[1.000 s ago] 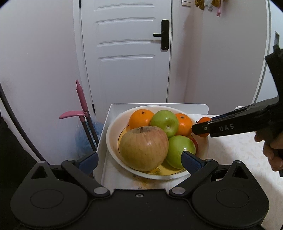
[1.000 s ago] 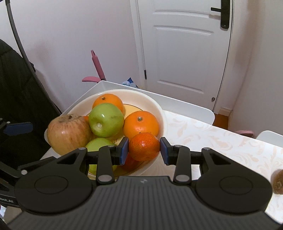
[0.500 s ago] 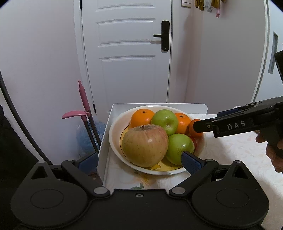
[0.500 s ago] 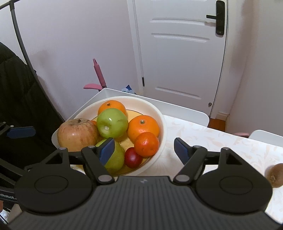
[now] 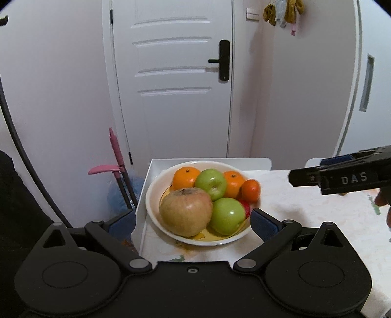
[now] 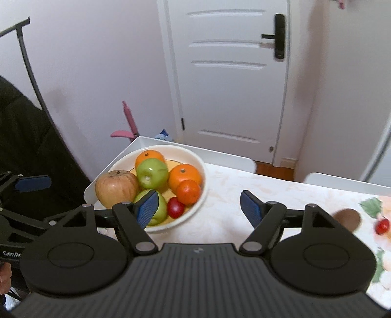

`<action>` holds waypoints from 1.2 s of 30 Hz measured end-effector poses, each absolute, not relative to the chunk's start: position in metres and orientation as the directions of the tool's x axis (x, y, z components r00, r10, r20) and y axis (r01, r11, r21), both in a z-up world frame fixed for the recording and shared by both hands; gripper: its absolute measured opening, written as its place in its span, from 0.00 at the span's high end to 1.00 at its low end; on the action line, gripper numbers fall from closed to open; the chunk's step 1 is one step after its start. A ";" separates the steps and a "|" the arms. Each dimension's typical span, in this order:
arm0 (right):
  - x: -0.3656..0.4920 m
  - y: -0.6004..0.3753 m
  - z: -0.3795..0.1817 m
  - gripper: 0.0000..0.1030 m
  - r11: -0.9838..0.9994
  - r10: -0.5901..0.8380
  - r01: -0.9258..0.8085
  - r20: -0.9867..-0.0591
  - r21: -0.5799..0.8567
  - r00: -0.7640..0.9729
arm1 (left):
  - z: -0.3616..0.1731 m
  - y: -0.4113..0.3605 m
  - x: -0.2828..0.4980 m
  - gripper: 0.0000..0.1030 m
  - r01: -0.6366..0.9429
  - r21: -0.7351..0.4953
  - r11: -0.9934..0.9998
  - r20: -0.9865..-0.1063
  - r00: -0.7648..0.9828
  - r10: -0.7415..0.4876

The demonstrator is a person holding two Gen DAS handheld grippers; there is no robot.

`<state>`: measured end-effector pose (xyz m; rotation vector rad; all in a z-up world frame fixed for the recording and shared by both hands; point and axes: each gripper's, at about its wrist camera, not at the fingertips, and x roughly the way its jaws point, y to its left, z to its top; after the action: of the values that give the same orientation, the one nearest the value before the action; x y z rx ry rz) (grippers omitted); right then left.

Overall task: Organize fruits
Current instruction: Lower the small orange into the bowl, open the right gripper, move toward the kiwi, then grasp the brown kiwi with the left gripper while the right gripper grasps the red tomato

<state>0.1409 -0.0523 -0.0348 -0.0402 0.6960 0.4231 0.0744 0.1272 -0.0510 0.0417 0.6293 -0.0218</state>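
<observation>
The small deep-orange mandarin [image 6: 188,192] is perching high against the near rim of the white round ceramic bowl [image 6: 195,156] at the table's [image 6: 227,215] far left corner, and a nudge could be rolling it out. Your right gripper [image 6: 198,208], its jaws having just been opening, is standing wide apart and empty; your left gripper [image 5: 193,223] is gaping too, holding nothing.

A white panelled door [image 5: 171,80] with a black lever handle [image 5: 223,60] stands shut between pale walls [image 5: 56,80]. A pink-handled broom [image 6: 128,122], perhaps with a dustpan, leans beside it. Cloths hang from a hook [image 5: 283,12]. The table [image 6: 281,195] wears a floral cover; orange-brown floor [image 6: 273,168] shows behind.
</observation>
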 end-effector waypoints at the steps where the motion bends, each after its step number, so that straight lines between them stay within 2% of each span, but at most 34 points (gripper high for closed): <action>1: 0.138 -0.058 -0.032 0.14 0.919 0.357 -0.380 -0.628 0.104 0.692 | -0.049 0.124 0.072 0.01 0.036 0.035 0.999 -0.586 0.810 -0.008; 15: 0.101 -0.164 -0.017 0.14 0.964 0.238 -0.260 -0.632 0.060 0.737 | -0.024 0.048 0.049 0.01 0.074 0.055 0.996 -0.559 0.829 -0.031; 16: 0.099 -0.172 -0.017 0.13 0.966 0.231 -0.252 -0.635 0.058 0.737 | -0.023 0.040 0.049 0.01 0.079 0.052 0.995 -0.559 0.828 -0.037; 19: 0.095 -0.201 -0.017 0.00 0.975 0.196 -0.218 -0.634 0.044 0.748 | -0.021 0.016 0.051 0.01 0.099 0.041 0.994 -0.562 0.825 -0.058; 28: 0.101 -0.289 -0.021 0.00 0.986 0.143 -0.166 -0.640 0.024 0.755 | -0.028 -0.062 0.065 0.01 0.161 0.011 0.987 -0.585 0.801 -0.124; 36: 0.124 -0.343 -0.038 0.00 0.982 0.161 -0.189 -0.647 0.026 0.745 | -0.043 -0.122 0.093 0.01 0.170 -0.012 0.985 -0.615 0.776 -0.141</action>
<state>0.1242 -0.3428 -0.0378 -0.0417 0.7040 0.1914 0.0929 -0.1218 -0.0435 0.0454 0.6622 -0.1687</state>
